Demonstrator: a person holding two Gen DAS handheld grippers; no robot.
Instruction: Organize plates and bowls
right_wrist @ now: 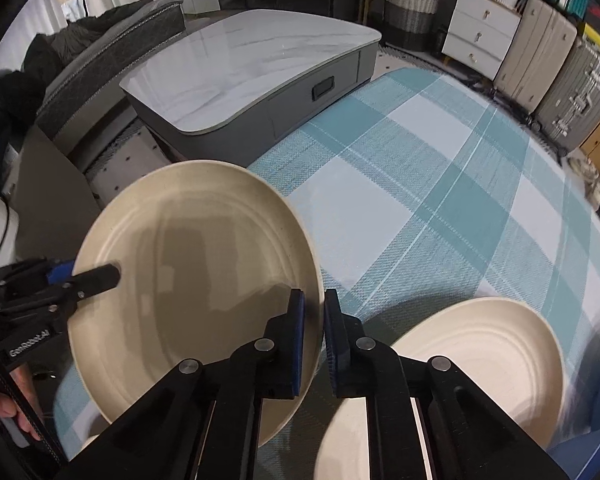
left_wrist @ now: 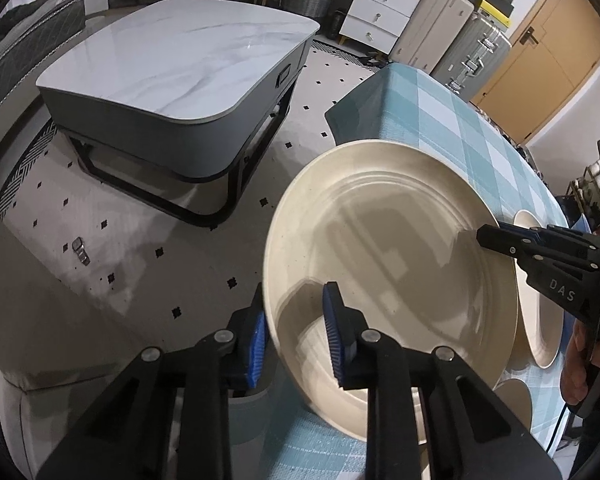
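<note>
A large cream plate (left_wrist: 380, 240) (right_wrist: 188, 280) is held between both grippers over the teal checked tablecloth (left_wrist: 440, 120) (right_wrist: 420, 180). My left gripper (left_wrist: 296, 332) is shut on its near rim, one blue pad under the rim and one on the inner face. In the right wrist view the left gripper (right_wrist: 100, 276) reaches in from the left. My right gripper (right_wrist: 315, 328) is shut on the opposite rim, and it shows in the left wrist view (left_wrist: 488, 236) at the plate's right edge. A second cream plate (right_wrist: 480, 360) (left_wrist: 536, 320) lies on the cloth just beside it.
A marble-topped coffee table (left_wrist: 172, 68) (right_wrist: 252, 64) stands on the patterned floor beyond the table's edge. Suitcases (left_wrist: 460, 28), a white drawer unit (right_wrist: 480, 28) and a woven basket (right_wrist: 410, 8) line the far wall. A person's hand (left_wrist: 576, 368) grips the right tool.
</note>
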